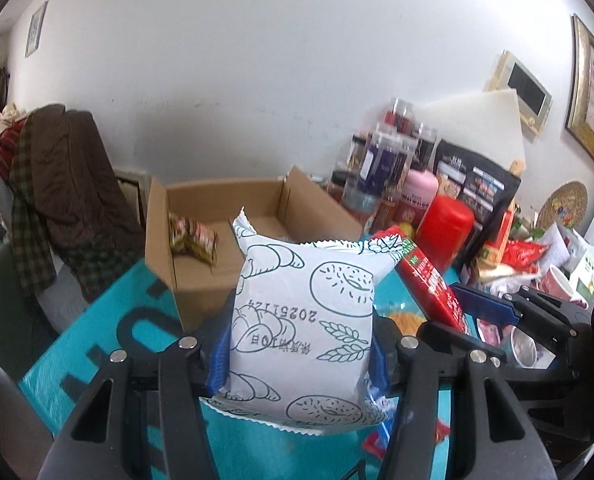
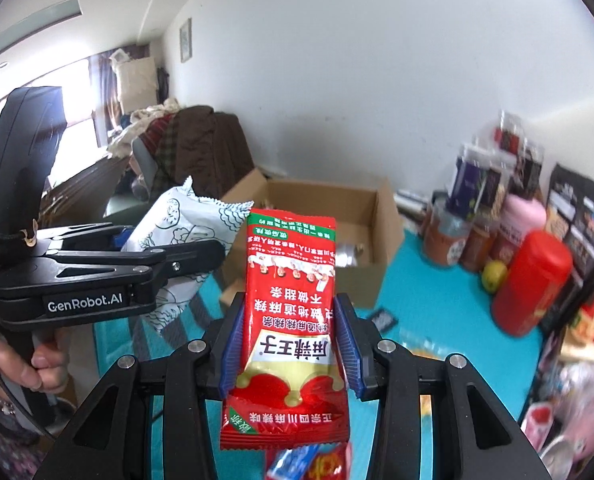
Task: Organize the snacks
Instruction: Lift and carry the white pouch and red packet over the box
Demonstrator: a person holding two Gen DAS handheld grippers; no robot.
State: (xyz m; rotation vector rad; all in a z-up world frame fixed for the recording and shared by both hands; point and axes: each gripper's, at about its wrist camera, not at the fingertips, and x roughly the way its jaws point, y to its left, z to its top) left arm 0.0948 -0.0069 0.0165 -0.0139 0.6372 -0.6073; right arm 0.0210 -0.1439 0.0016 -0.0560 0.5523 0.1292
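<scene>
My left gripper (image 1: 299, 344) is shut on a white bread packet (image 1: 305, 320) printed with green pastry drawings, held above the teal table cover. My right gripper (image 2: 291, 344) is shut on a red spicy-strip snack packet (image 2: 289, 320), also held up. The red packet also shows in the left wrist view (image 1: 429, 280), to the right of the white one. The white packet shows in the right wrist view (image 2: 185, 232), to the left. An open cardboard box (image 1: 201, 256) stands just behind; a green and red snack pack (image 1: 193, 240) lies inside it.
A red canister (image 1: 445, 232), a pink bottle (image 1: 417, 192), several jars and a black pouch (image 1: 477, 192) crowd the right side by the wall. Loose snacks and a cup (image 1: 557, 284) lie far right. A chair with brown clothing (image 1: 57, 184) stands left.
</scene>
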